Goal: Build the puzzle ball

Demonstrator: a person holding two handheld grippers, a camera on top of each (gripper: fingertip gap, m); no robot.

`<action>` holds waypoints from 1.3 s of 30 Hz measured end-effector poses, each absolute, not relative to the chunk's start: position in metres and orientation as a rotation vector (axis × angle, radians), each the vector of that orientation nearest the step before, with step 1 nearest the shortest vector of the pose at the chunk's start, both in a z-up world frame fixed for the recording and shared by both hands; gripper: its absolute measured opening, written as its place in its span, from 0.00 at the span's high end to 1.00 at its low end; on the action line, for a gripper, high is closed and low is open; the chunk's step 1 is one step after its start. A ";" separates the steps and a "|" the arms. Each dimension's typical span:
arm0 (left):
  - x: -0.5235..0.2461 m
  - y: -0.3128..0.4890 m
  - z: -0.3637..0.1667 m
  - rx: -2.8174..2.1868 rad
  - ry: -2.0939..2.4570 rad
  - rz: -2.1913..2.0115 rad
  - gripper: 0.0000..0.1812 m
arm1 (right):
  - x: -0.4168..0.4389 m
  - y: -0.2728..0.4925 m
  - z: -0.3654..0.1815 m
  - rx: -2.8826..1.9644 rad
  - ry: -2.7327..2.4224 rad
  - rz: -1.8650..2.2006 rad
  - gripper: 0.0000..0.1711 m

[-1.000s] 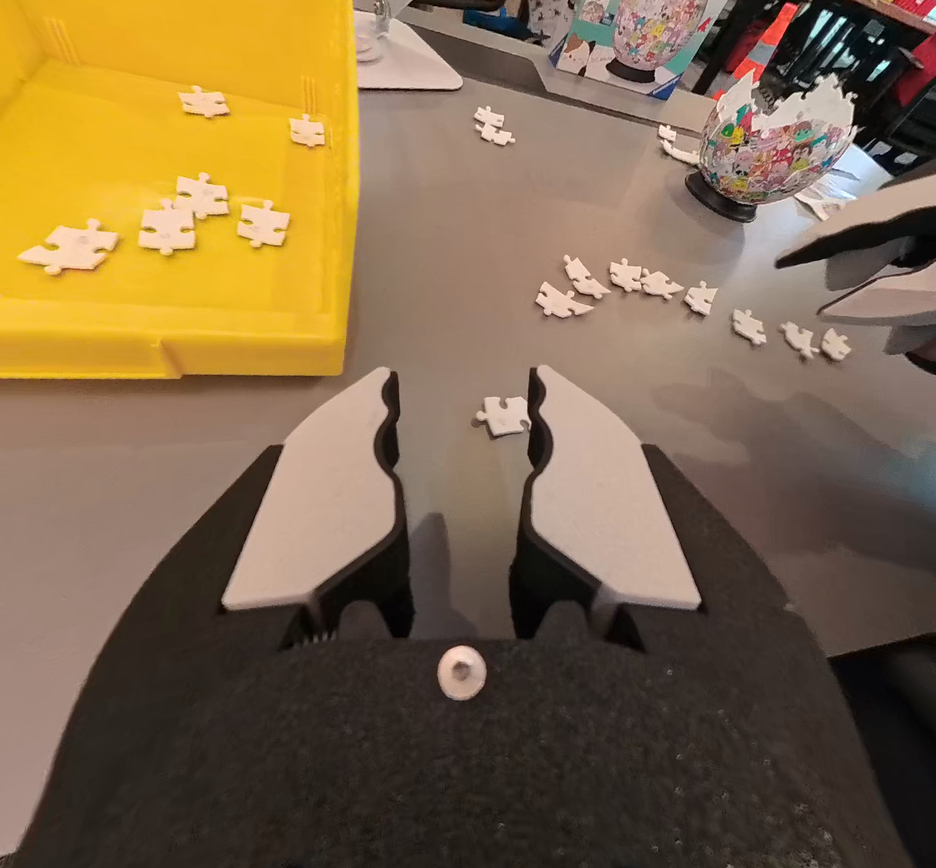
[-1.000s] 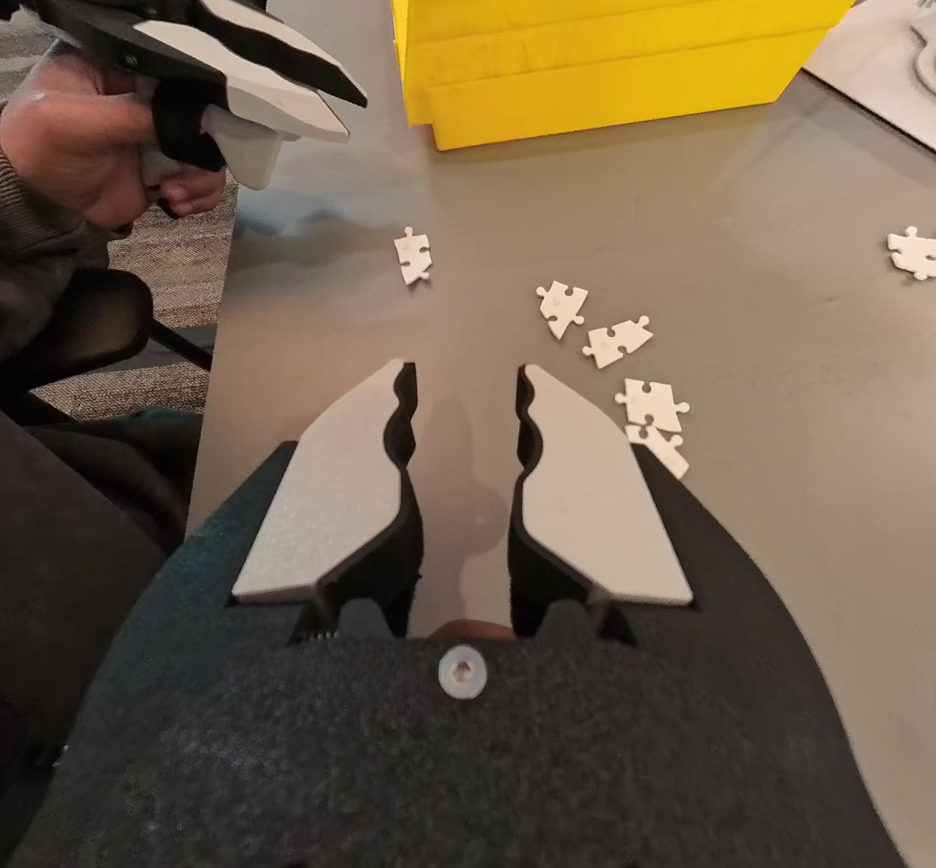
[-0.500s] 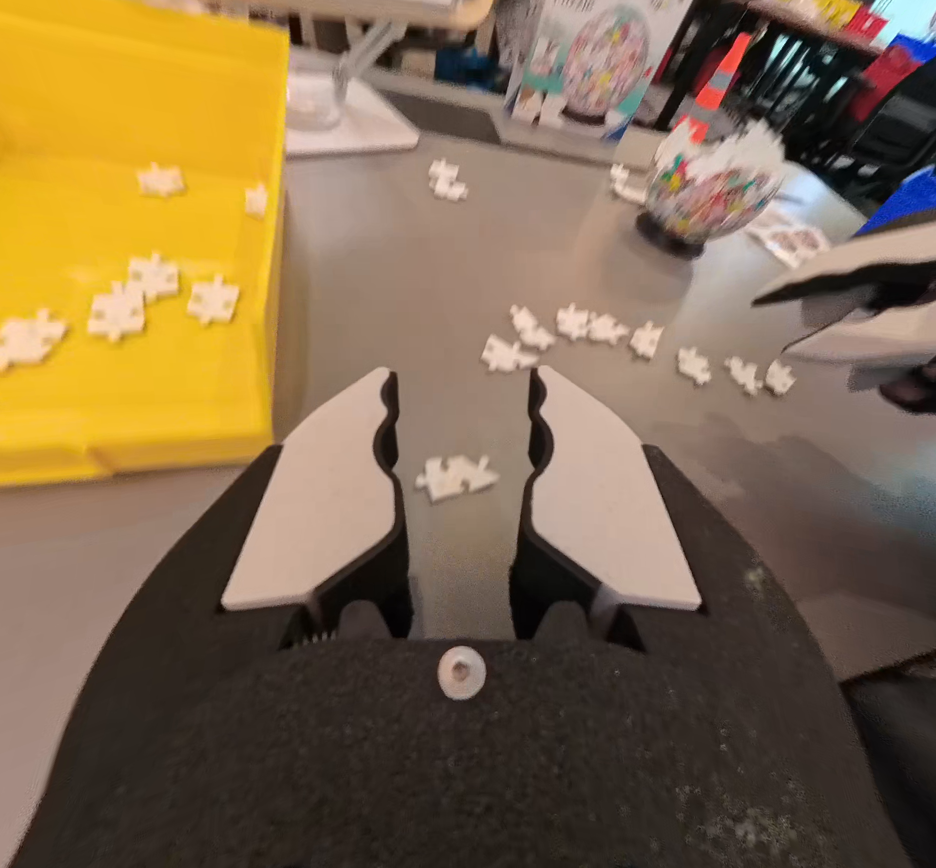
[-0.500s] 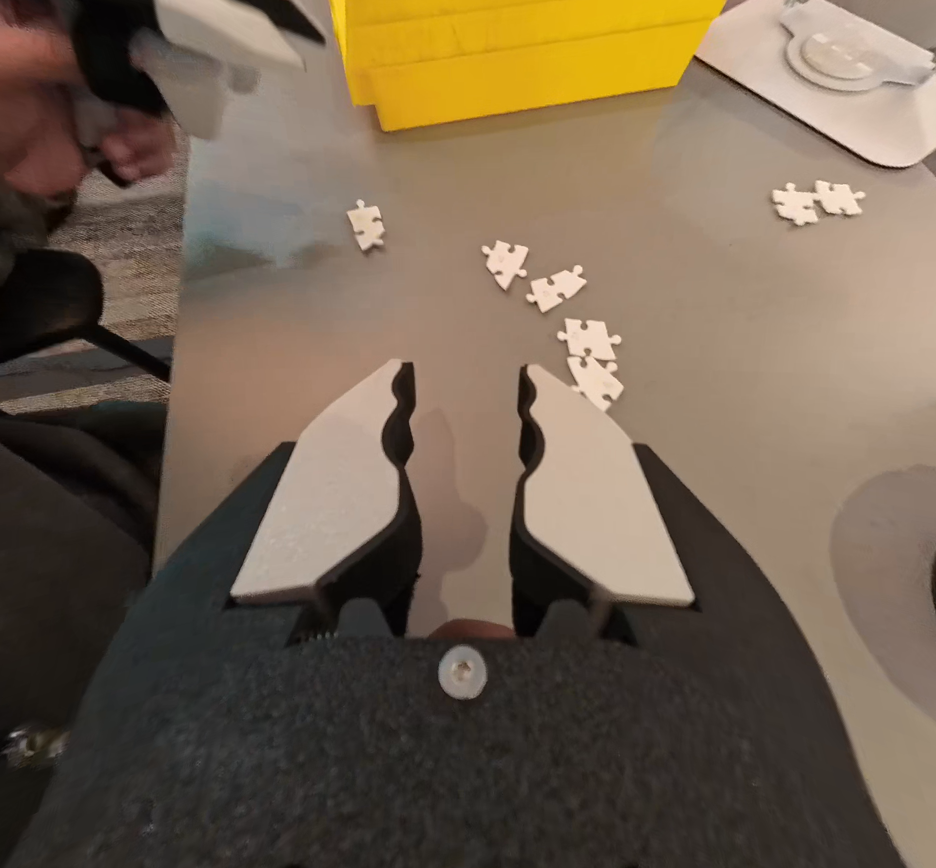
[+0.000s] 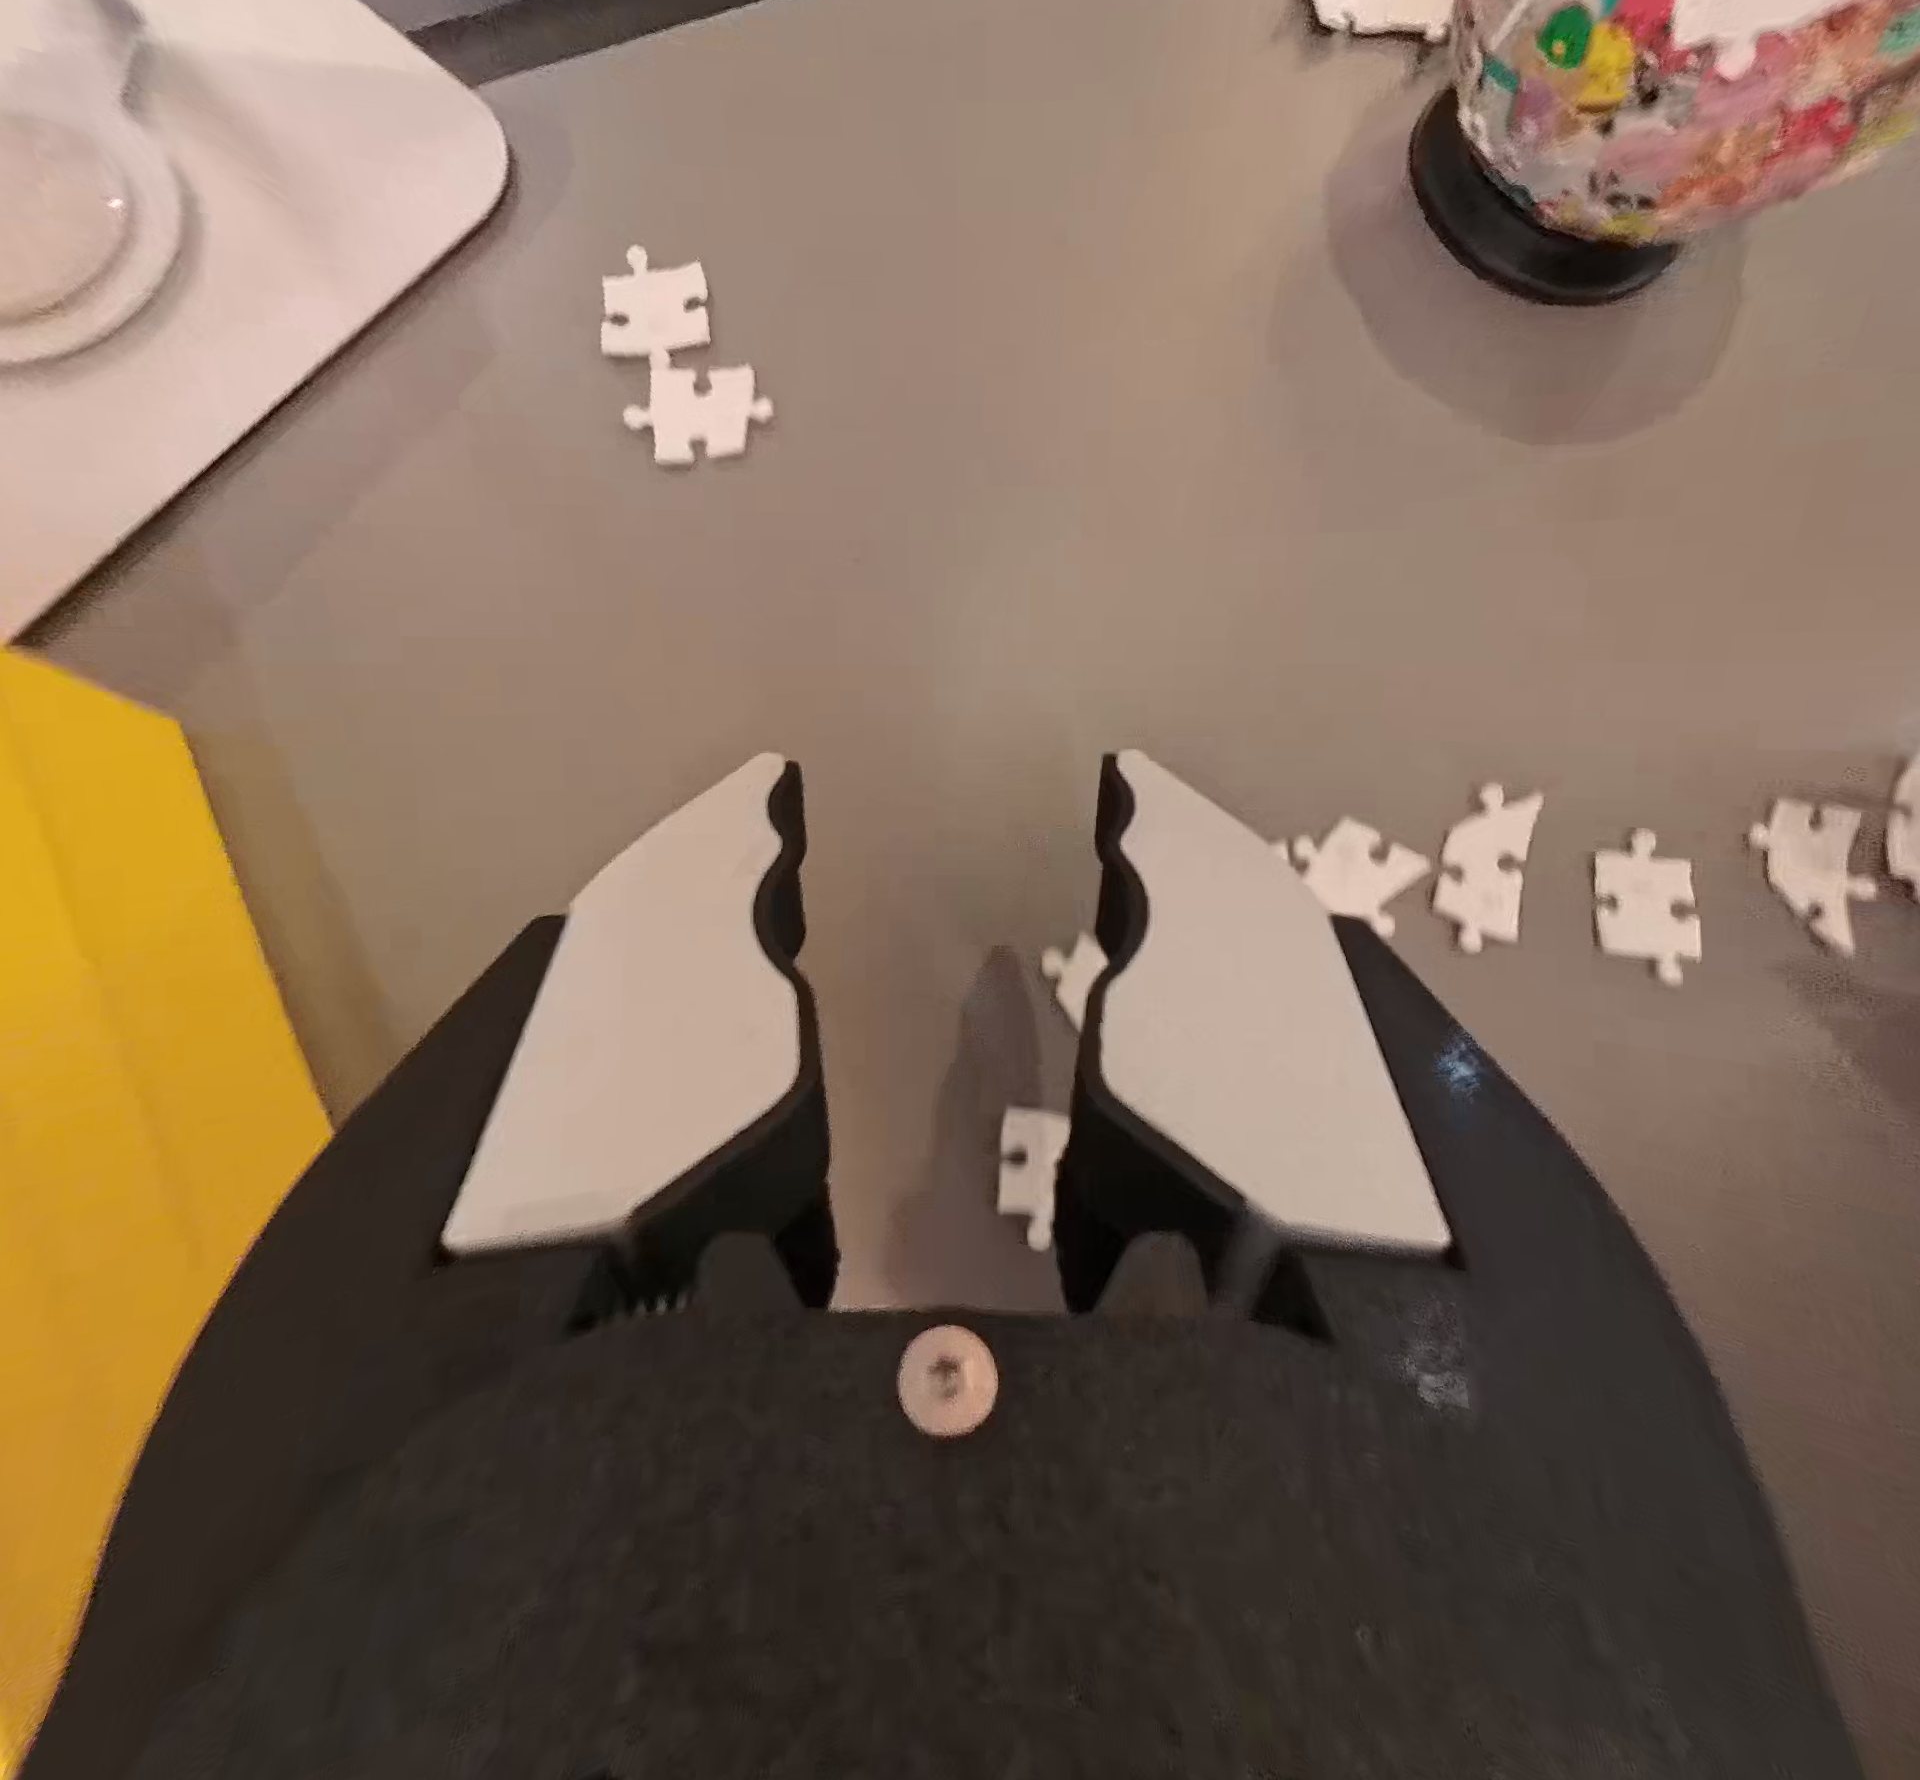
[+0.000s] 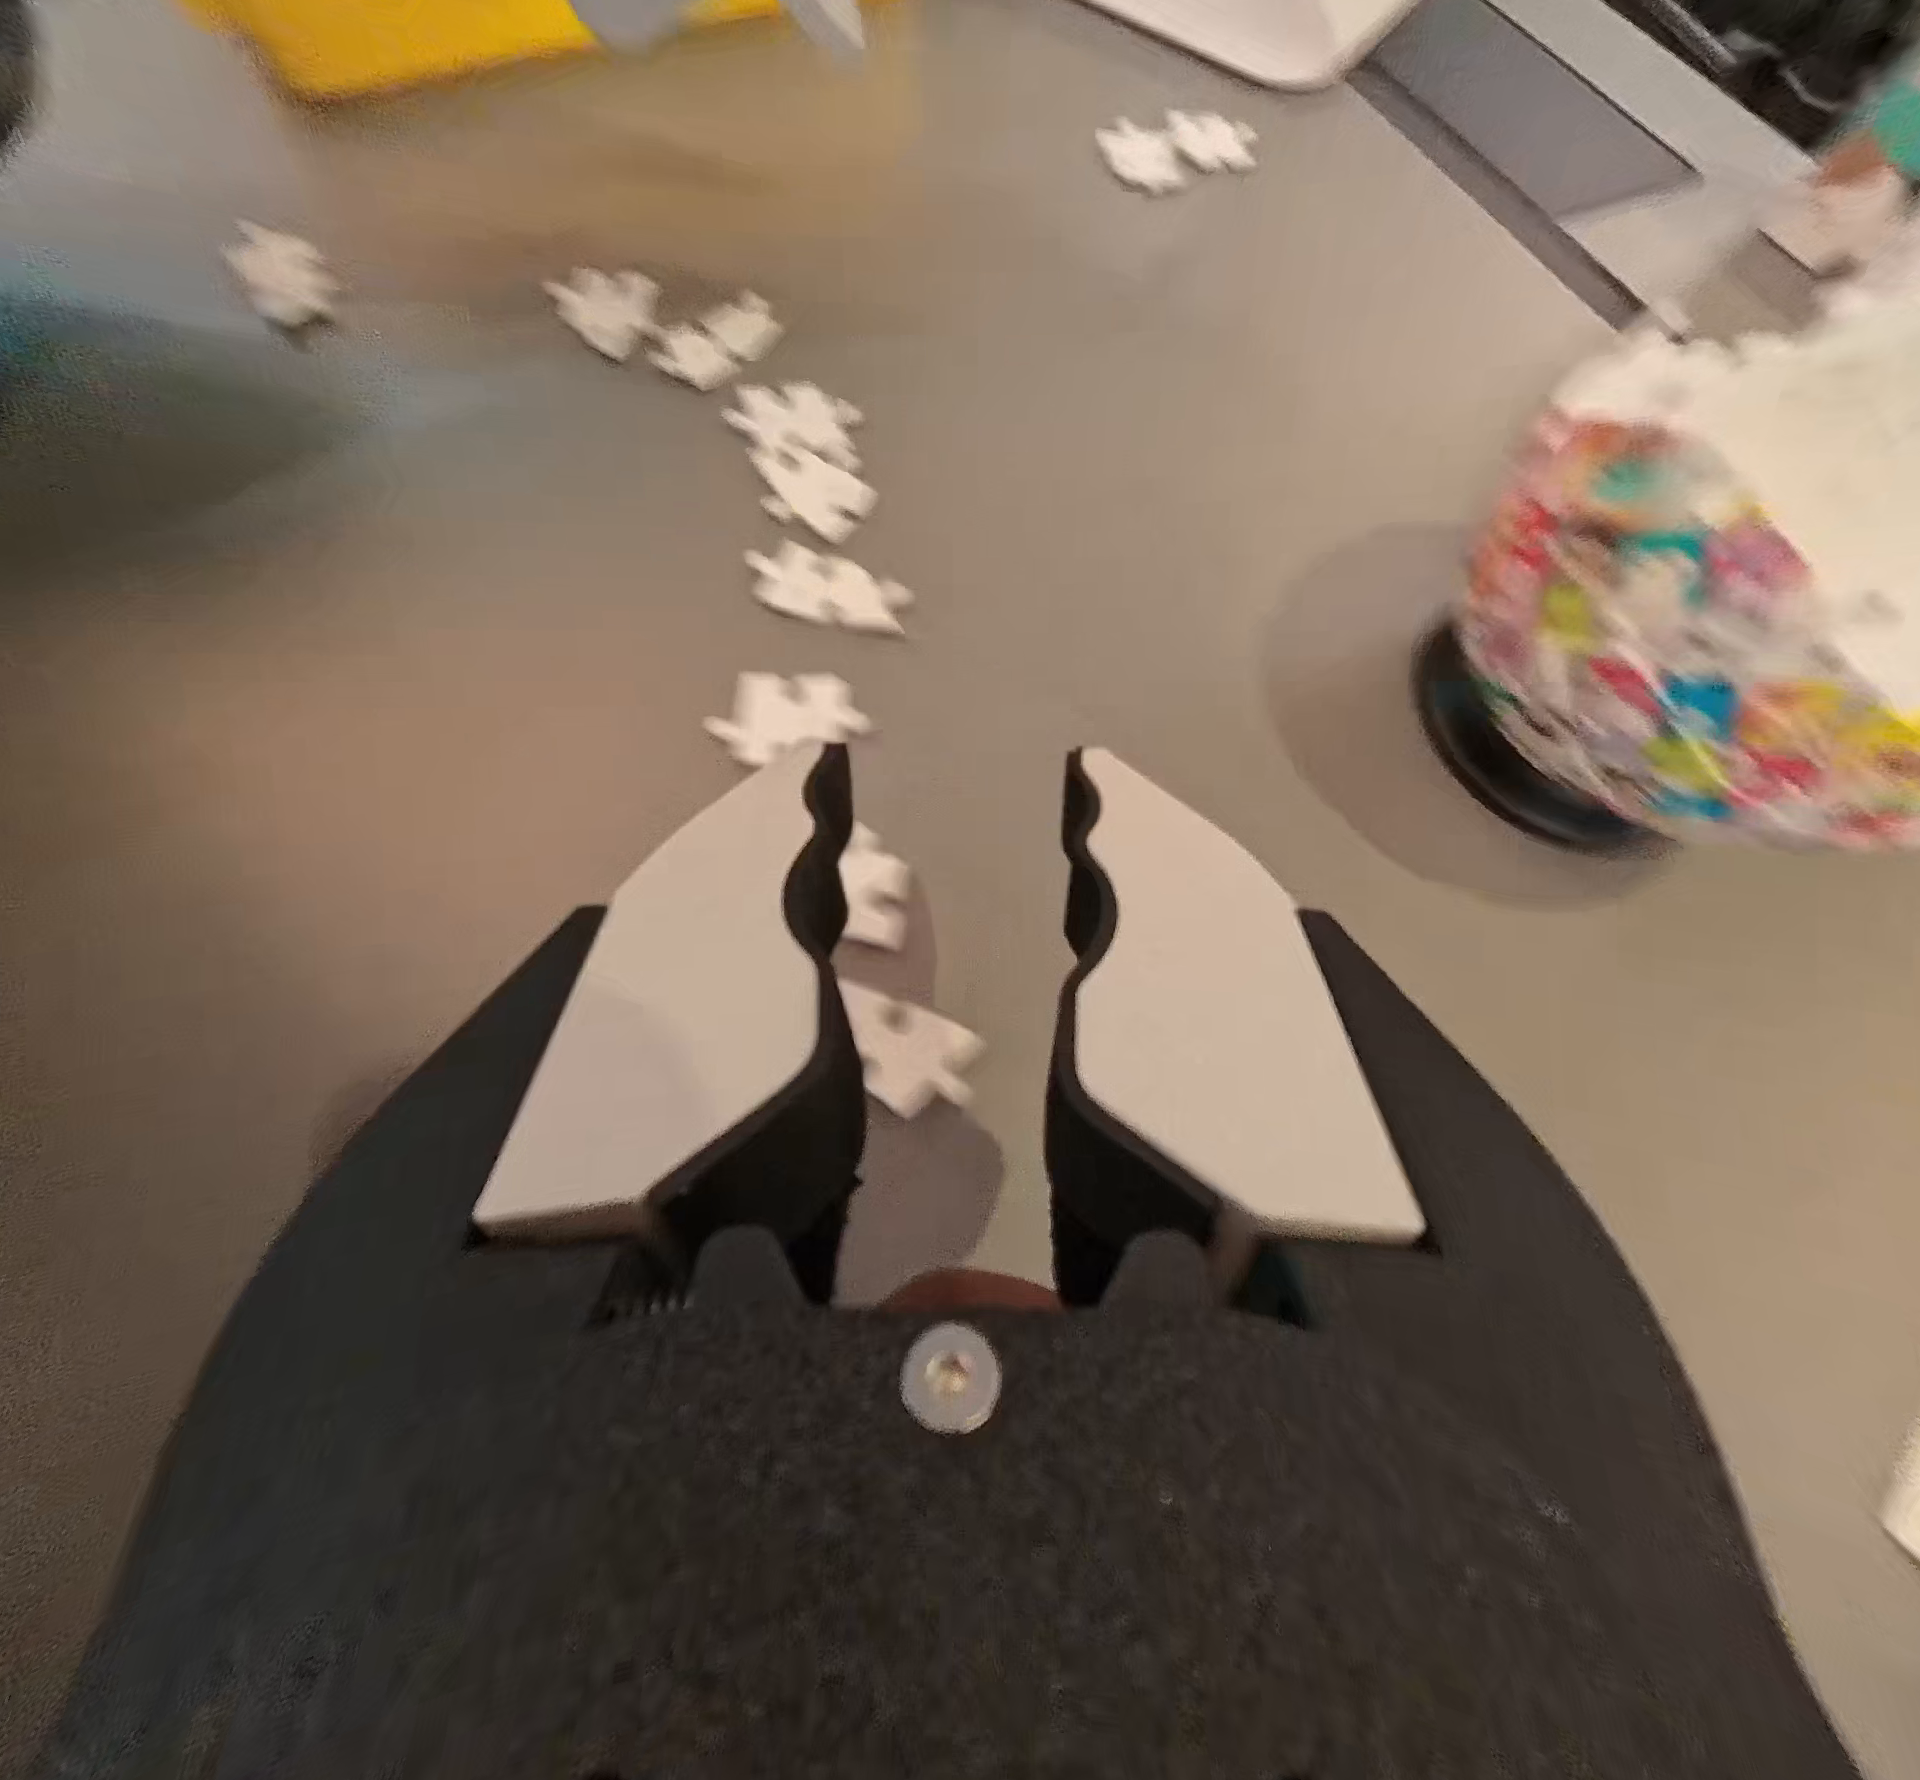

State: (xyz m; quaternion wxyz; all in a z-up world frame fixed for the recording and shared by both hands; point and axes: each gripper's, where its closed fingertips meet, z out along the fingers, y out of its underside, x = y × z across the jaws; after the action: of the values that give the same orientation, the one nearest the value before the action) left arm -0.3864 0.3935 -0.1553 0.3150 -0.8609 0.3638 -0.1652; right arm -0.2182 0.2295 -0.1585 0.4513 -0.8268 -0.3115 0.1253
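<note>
Hovering over the grey worktop (image 5: 1039,535), left gripper (image 5: 948,774) wide and empty, right gripper (image 6: 956,764) likewise, white puzzle pieces (image 5: 1647,904) scattered, half-built puzzle ball (image 5: 1704,47) far right.

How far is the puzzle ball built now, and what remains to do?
Done: the lower part of the puzzle ball is assembled on its black stand; its top edge is jagged and open. In hand: nothing; the left gripper and right gripper are both open and empty. Left: many loose white pieces lie on the grey table.
</note>
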 end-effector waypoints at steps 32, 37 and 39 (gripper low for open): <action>-0.155 0.354 -0.198 -1.855 1.678 -1.288 0.50 | -0.093 0.356 -0.223 -2.153 -1.116 0.568 0.42; -0.157 0.348 -0.201 -1.879 1.690 -1.298 0.49 | -0.097 0.350 -0.223 -2.154 -1.130 0.604 0.42; -0.159 0.345 -0.202 -1.891 1.692 -1.299 0.49 | -0.101 0.344 -0.222 -2.156 -1.140 0.623 0.42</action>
State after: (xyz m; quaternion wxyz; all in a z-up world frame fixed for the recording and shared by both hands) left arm -0.1589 0.3445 -0.2019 0.1450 -0.6564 0.5873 -0.4507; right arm -0.1006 0.3438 -0.2224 0.3072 -0.8151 -0.4309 0.2357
